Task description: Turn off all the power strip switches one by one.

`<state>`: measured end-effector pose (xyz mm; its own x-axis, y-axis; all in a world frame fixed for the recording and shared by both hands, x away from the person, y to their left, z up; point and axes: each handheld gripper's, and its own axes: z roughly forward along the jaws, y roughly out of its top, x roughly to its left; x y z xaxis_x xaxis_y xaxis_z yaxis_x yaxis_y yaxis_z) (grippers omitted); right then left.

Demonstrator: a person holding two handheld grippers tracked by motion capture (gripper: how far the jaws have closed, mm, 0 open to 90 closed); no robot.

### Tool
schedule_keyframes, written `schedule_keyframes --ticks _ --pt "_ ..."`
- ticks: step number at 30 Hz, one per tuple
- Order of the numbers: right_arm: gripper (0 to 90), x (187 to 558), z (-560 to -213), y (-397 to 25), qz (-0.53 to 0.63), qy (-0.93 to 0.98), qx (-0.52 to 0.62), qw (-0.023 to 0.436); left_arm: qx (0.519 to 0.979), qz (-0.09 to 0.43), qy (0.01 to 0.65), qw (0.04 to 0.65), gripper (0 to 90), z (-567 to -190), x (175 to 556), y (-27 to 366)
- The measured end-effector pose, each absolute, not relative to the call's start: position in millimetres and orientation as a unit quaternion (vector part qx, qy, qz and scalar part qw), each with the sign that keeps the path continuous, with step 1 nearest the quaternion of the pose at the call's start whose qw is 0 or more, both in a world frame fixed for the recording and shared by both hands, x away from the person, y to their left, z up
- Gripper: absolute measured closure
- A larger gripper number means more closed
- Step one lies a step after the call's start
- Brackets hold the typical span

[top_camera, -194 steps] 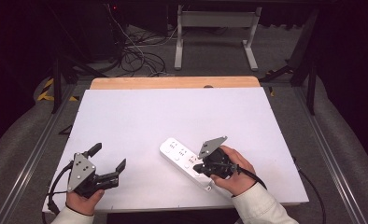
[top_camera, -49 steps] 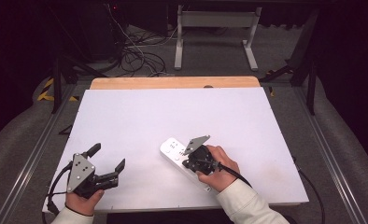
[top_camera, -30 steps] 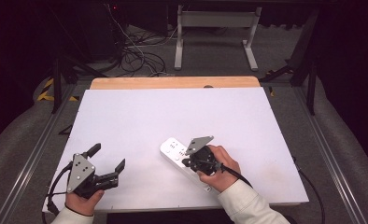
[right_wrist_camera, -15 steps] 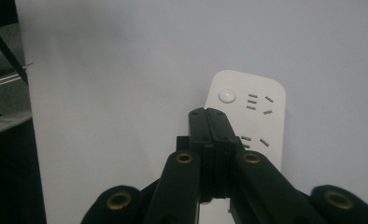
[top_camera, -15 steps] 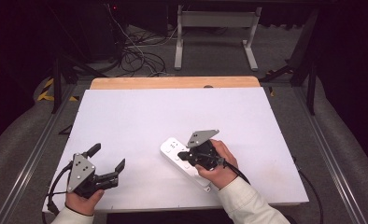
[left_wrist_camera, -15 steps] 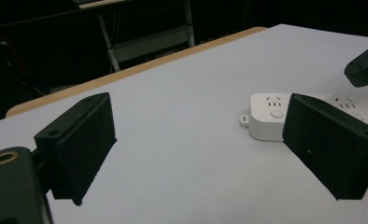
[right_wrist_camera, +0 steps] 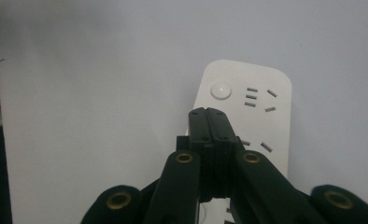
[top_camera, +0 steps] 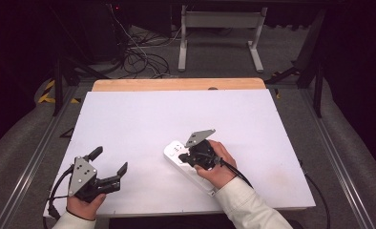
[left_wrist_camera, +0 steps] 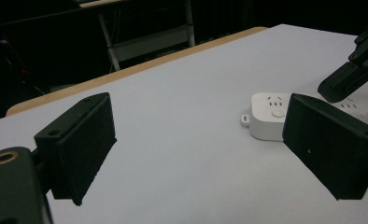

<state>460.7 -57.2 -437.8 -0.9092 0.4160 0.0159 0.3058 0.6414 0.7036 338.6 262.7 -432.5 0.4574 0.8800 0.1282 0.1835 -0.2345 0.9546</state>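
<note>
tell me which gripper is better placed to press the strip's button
Right. The right gripper, jaws shut, is poised over the power strip just short of its button. The left gripper sits open, well off to the side.

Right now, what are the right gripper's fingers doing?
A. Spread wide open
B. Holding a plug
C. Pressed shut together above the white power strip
C: in the right gripper view, the right gripper has its fingers pressed flat together, with nothing between them, above the white power strip.
</note>
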Motion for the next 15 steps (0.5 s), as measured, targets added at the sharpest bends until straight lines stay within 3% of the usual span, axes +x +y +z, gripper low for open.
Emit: schedule_keyframes --ticks 15 --pt "90.0 465.1 -449.5 -49.3 0.355 0.909 0.201 0.081 0.701 0.357 0.379 0.488 10.2 -432.4 338.6 262.8"
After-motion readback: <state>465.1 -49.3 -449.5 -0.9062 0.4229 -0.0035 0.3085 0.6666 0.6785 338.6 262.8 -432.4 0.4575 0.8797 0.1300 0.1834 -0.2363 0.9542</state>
